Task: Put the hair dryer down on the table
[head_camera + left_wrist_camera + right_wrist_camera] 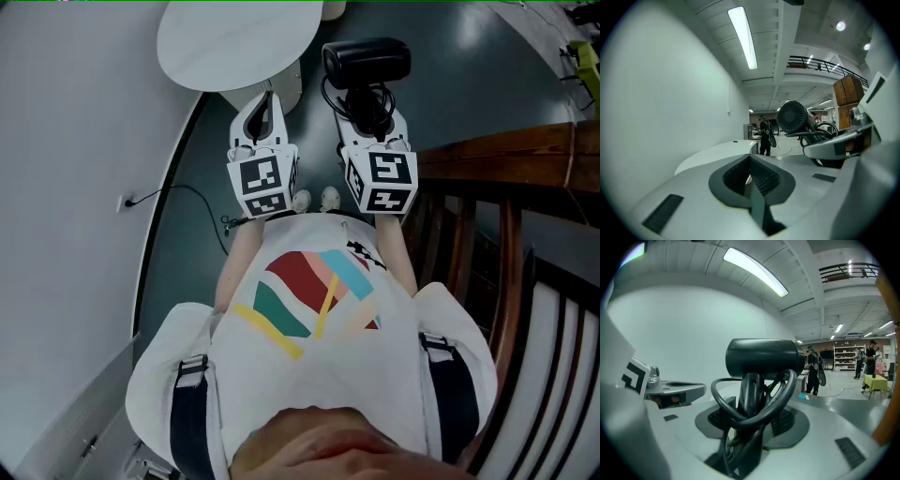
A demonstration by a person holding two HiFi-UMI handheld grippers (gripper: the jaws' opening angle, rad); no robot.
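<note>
Head view showed the right gripper [371, 124] clenched on the black hair dryer [366, 61], which hung in the air over the dark glossy floor [441, 70], just right of and apart from the round, smooth white table [234, 42] at the far side. Right gripper view showed the ribbed dark pads [787, 420] of that gripper [750, 423] pressed against the dryer's slim handle, its matte cylindrical barrel [761, 357] lying crosswise above, with thick rubbery cord [723, 405] looped in 2 or 3 coils around the handle. Beside it on the left, the left gripper [266, 105] pointed toward the table's near edge; left gripper view showed its 2 ribbed pads [764, 177] closed together with nothing between them, and the dryer's round grilled back end [792, 117] off to the right. Each gripper carried a white cube [263, 184] with black square markers. Curved brown wooden rails [525, 150] stood at the right.
</note>
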